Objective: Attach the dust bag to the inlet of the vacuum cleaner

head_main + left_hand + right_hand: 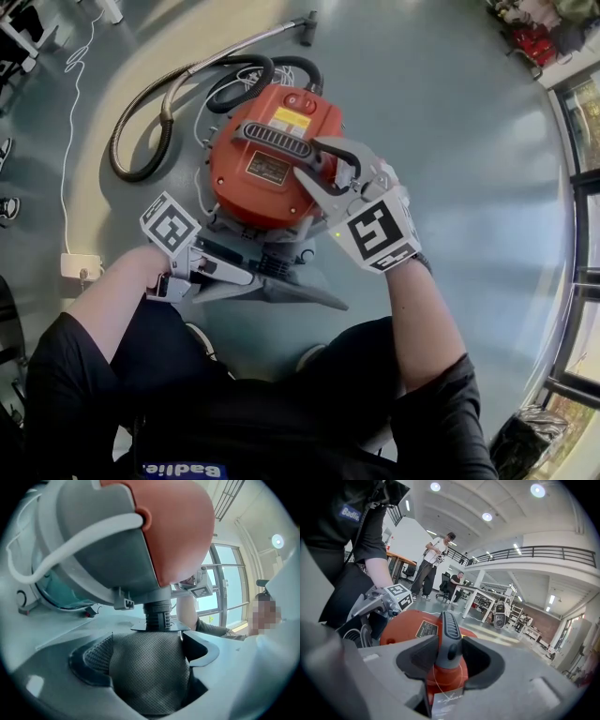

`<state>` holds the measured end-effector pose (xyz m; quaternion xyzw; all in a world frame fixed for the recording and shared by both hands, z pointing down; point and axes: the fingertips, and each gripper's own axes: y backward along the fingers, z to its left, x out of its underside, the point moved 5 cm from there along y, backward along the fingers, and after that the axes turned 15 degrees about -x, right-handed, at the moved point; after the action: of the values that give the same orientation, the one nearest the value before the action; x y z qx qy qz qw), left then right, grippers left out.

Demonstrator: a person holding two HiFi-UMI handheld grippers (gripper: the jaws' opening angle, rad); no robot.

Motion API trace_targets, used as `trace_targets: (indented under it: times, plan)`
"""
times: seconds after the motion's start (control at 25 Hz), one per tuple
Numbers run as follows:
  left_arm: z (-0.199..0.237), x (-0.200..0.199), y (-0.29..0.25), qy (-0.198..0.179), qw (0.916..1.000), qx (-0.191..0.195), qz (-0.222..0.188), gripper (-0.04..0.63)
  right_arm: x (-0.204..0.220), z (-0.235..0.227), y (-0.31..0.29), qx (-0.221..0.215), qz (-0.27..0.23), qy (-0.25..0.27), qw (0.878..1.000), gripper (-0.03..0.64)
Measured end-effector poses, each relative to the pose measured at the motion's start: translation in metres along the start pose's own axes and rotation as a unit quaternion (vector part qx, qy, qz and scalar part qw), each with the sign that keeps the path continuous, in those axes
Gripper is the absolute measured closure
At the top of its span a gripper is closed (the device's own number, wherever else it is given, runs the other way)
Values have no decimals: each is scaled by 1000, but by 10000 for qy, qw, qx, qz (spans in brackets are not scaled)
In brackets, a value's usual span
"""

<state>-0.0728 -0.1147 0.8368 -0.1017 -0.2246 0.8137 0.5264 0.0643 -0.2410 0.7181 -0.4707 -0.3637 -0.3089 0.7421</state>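
Left tongs (pixel 149 645) are let go: the two jaws stand wide apart. The grey dust bag (pixel 145 681) lies between them, but they do not pinch it. The bag is made of a bumpy net cloth. Its top has a thin flat collar, and that collar sits right at the black ribbed inlet (pixel 158 613) on the underside of the vacuum cleaner (pixel 253 178). From the pictures I cannot tell if the collar is pushed on all the way. Right tongs (pixel 449 651) are clenched on the grey handle (pixel 447 625) on top of the vacuum cleaner, with one pad on each side of it. The vacuum cleaner is round and red, with a grey bottom part. It is on the grey floor (pixel 450 141), just in front of the person's knees and well away from the floor's edges, and it is tipped so that the inlet under it shows. In the head view the left tongs come in low from the left side of the vacuum cleaner, and the right tongs reach over it from the right. A long bendy hose (pixel 141 122) curls on the floor on the far left side of the vacuum cleaner. A white cord (pixel 70 112) runs along the floor to a small white box (pixel 80 265) near the person's left arm. Far away in the right gripper view, a person (pixel 433 564) stands beside some desks.
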Motion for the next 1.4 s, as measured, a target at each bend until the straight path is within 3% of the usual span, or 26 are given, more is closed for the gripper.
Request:
trace_targets:
  times: [0.32,0.44,0.56,0.68,0.96,1.12,1.32,1.4]
  plan:
    - [-1,3,32,-121,9992,-245,-292,138,-2,3,6,116,165,158,9997,463]
    - [-14,-1,42,150,9986,34,-496,156,-5,4,17,206,298,234,9991,463]
    - [-31,-5,49,-39,9979,179,-614,164,-9,8,30,273,338,254,9987,468]
    - [-37,-11,50,-518,9967,-73,-620,166,-11,14,38,337,291,178,9988,468]
    - [-45,-23,46,-811,9927,-348,-823,187,-16,29,49,369,117,-33,9992,474]
    - [-57,-30,51,-1018,9882,-516,-1025,223,-15,35,58,476,89,-249,9985,514]
    - [-68,-35,60,-994,9843,-807,-1215,275,-19,47,65,496,127,-629,9967,592]
    - [-77,-37,66,-895,9843,-808,-1286,278,-22,44,77,725,104,-757,9944,601]
